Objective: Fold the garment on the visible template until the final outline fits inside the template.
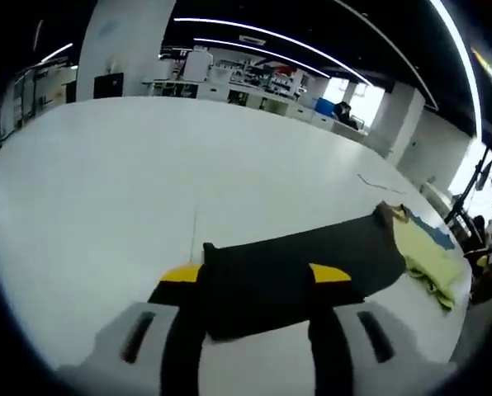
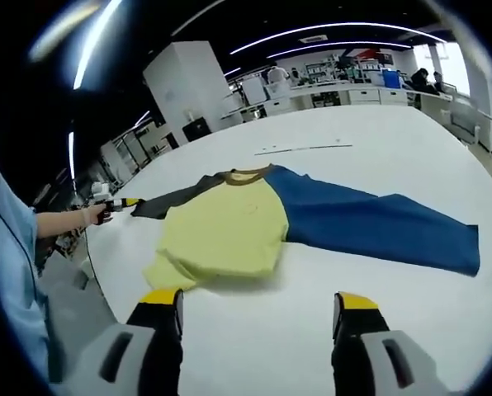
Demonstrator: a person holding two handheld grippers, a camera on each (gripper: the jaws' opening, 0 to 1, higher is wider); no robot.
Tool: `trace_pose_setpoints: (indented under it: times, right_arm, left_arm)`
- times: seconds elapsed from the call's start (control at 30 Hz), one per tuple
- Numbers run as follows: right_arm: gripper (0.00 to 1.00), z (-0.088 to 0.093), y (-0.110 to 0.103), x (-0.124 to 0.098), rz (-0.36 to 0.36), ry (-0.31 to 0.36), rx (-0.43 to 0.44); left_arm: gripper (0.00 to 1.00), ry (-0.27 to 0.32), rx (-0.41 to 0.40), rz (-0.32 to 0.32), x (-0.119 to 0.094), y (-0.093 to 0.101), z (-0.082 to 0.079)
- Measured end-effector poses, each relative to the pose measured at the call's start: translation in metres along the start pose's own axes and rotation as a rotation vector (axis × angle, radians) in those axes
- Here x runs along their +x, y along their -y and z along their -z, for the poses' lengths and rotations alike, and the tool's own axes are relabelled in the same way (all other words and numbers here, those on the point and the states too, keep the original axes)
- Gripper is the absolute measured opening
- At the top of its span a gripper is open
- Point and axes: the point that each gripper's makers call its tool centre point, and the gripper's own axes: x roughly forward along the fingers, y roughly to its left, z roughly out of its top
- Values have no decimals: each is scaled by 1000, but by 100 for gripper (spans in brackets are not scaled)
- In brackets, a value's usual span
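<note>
- The shirt (image 2: 229,227) lies flat on the white table (image 2: 378,140), so it's a yellow body with a brown collar, one blue sleeve (image 2: 370,221) and one dark sleeve (image 1: 300,264).
- In the left gripper view, the left gripper (image 1: 257,285) has its yellow-tipped jaws either side of the dark sleeve's end, looks clamped onto the cloth.
- In the right gripper view, that same gripper shows far off at the dark sleeve's tip, held by a hand (image 2: 87,216) coming off a light blue cuff.
- The right gripper (image 2: 258,309) hangs near the shirt's lower hem, jaws spread wide, nothing between them.
- The blue sleeve is stretched straight out, well away from the body.
- Desks and shelves (image 2: 328,82) sit at the back of the room.
</note>
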Motion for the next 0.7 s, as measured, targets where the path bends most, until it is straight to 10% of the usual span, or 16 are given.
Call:
trace_pose_setpoints:
  times: [0.7]
  right_arm:
    - [74,0,-14,-11,-42,35,-32]
  left_arm:
    - [65,-24,202,372,-51,154,8]
